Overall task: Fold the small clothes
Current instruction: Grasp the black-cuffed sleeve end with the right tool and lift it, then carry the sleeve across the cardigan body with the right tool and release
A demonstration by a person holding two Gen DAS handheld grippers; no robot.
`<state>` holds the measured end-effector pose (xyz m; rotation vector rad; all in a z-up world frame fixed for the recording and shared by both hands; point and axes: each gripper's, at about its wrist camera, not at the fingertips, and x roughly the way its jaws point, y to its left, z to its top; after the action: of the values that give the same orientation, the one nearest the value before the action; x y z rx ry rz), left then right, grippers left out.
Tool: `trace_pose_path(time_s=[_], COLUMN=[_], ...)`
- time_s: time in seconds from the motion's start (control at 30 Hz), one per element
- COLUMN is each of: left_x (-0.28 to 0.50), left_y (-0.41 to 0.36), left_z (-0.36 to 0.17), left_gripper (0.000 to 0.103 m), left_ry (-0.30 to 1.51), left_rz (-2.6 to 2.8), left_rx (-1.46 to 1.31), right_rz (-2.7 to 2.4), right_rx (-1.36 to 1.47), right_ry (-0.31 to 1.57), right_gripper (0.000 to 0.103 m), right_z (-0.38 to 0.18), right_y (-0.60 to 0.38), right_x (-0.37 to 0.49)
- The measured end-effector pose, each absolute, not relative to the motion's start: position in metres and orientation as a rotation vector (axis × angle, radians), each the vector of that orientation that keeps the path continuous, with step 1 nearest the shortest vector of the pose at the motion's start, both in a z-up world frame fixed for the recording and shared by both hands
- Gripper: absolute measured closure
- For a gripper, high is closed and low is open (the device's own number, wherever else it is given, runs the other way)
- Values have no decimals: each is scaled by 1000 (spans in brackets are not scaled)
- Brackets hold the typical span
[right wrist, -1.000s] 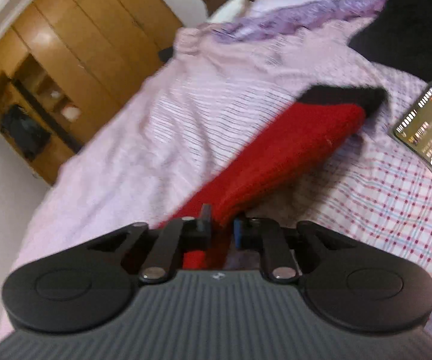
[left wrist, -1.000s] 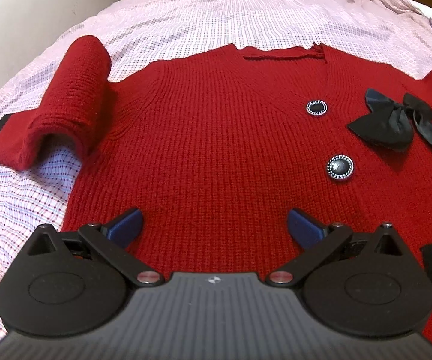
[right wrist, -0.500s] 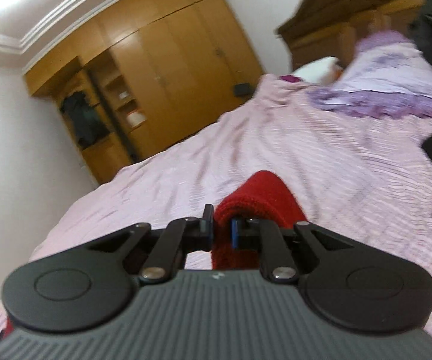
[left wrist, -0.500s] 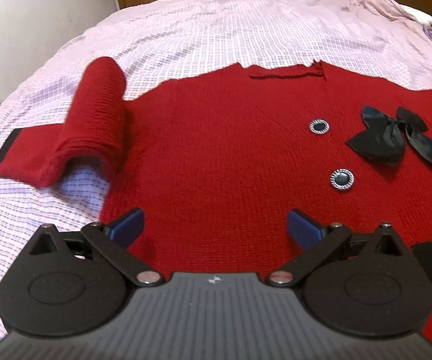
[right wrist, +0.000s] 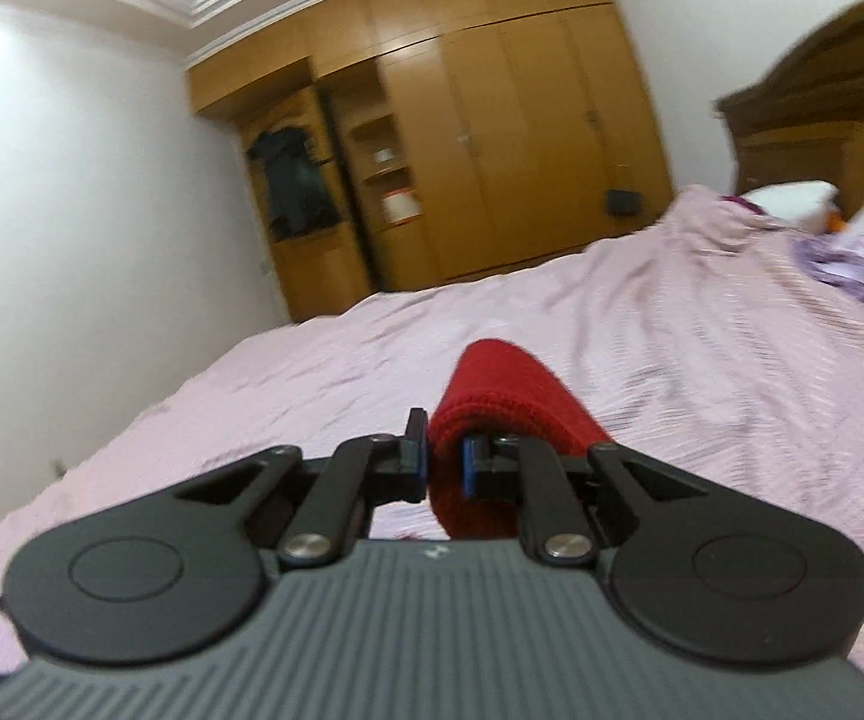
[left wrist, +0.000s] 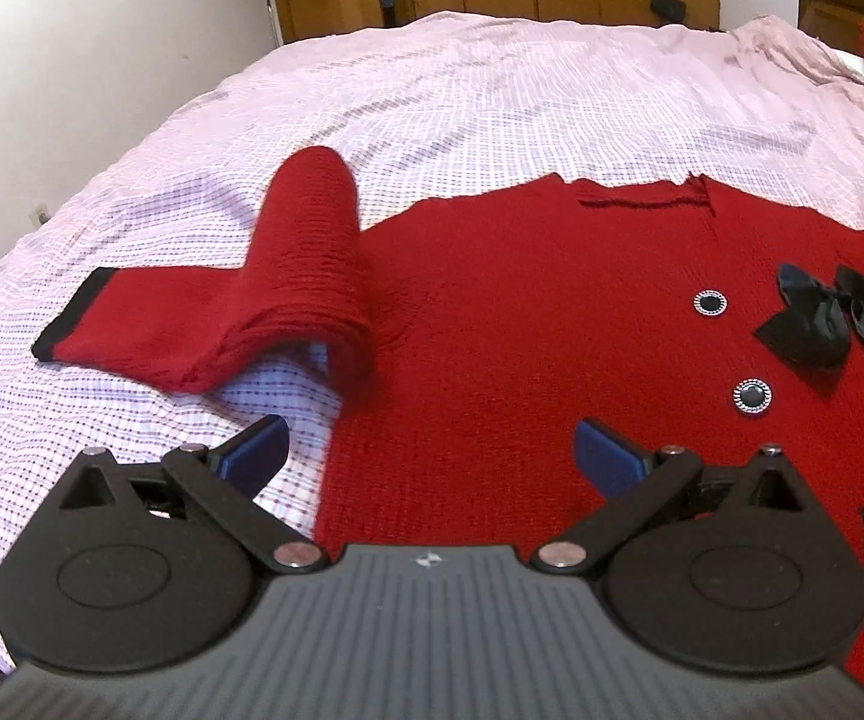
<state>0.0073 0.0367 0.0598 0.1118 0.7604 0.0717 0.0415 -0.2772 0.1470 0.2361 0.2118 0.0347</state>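
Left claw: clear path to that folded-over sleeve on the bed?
Probably yes. The left claw is open and empty, and the sleeve lies ahead to its left on the bedsheet, with nothing between them.

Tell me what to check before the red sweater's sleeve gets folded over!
1. Right gripper pinching the red sleeve: ok, the sleeve is clamped between the pads.
2. Left gripper free to help: ok, open and holding nothing.
3. Sweater body lying flat on the bedsheet: ok.
4. Other sleeve tidy: not ok, it lies bunched and doubled beside the body.
5. Black bow out of the fold's way: cannot tell.
6. Buttons facing up: ok.
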Motion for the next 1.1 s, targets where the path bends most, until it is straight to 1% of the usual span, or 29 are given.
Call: trace_pose_path(time_s=[0.13,0.4,0.5,0.53,0.57,0.6,0.63,0.67,0.77,0.97,1.1], left_x=[8,9,10,10,10,11,11,10,9,12,12], left_y=[45,64,67,68,68,69,70,70,68,53,37], left_z=[58,52,48,48,47,46,46,47,49,57,64], left_gripper=[0,0,0,0,0,0,0,0,0,0,0], left_ry=[764,771,776,777,778,779,778,776,767,749,723], left_rz=[85,96,95,94,93,92,90,90,84,58,30], left_rx=[99,41,29,26,23,21,19,19,27,54,62], right_rz=[106,212,239,247,254,264,277,289,303,326,306], right_rx=[199,112,75,66,64,70,81,86,90,198,191], right_ry=[266,458,524,556,597,645,658,647,650,640,584], right_gripper=[89,89,86,80,71,66,59,53,43,41,41], right_z=[128,66,47,41,34,27,22,22,33,55,71], right_y=[-237,-167,-149,-145,-141,-138,-138,-138,-139,-163,-187], right_x=[53,64,66,68,70,73,70,68,54,19,5])
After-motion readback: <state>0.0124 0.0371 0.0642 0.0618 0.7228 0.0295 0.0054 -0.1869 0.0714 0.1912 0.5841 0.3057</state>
